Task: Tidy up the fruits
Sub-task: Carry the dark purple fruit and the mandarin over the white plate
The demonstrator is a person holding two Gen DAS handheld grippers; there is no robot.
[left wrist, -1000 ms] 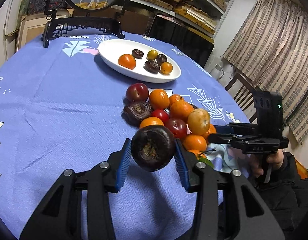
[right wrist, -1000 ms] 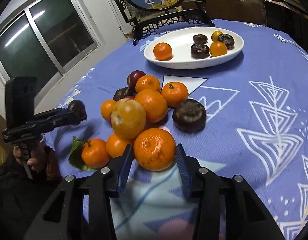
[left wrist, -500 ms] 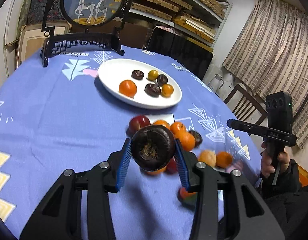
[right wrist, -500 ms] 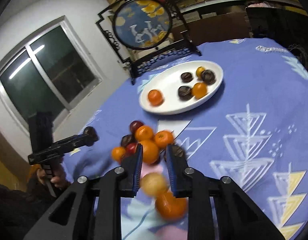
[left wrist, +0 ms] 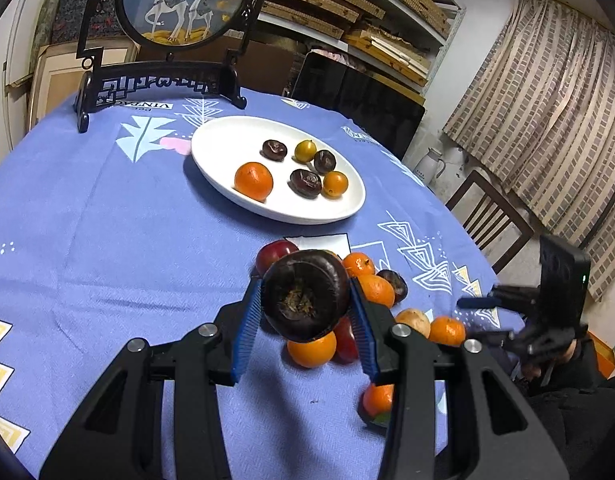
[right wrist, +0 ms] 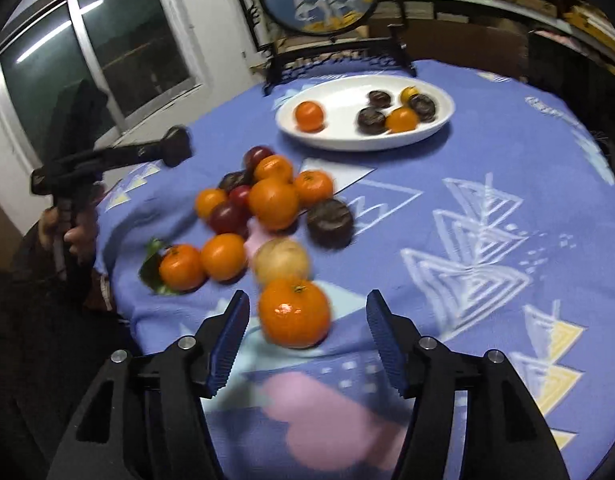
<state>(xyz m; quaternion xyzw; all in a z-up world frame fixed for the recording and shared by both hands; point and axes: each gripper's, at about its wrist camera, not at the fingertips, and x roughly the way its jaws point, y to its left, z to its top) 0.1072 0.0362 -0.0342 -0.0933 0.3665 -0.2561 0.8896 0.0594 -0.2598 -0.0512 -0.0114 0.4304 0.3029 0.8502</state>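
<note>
My left gripper [left wrist: 305, 306] is shut on a dark brown round fruit [left wrist: 305, 295] and holds it above the blue tablecloth, over the fruit pile [left wrist: 363, 292]. The white oval plate [left wrist: 227, 140] beyond holds an orange, small dark fruits and small yellow-orange ones. My right gripper [right wrist: 307, 336] is open; an orange [right wrist: 294, 313] lies on the cloth between its fingers, untouched. Ahead lies the pile of oranges, red plums and a dark fruit [right wrist: 330, 223], then the plate [right wrist: 439, 124]. The left gripper also shows in the right wrist view [right wrist: 175, 150].
A round framed deer picture on a black stand [left wrist: 163, 80] stands behind the plate. A wooden chair [left wrist: 487, 216] and curtain are right of the table. A window [right wrist: 91, 60] is at the left. The table edge runs close to my right gripper.
My left gripper lifted the dark fruit higher and back from the pile. My right gripper shut without the orange, then opened wide; the orange and a tan fruit rolled apart from the pile.
</note>
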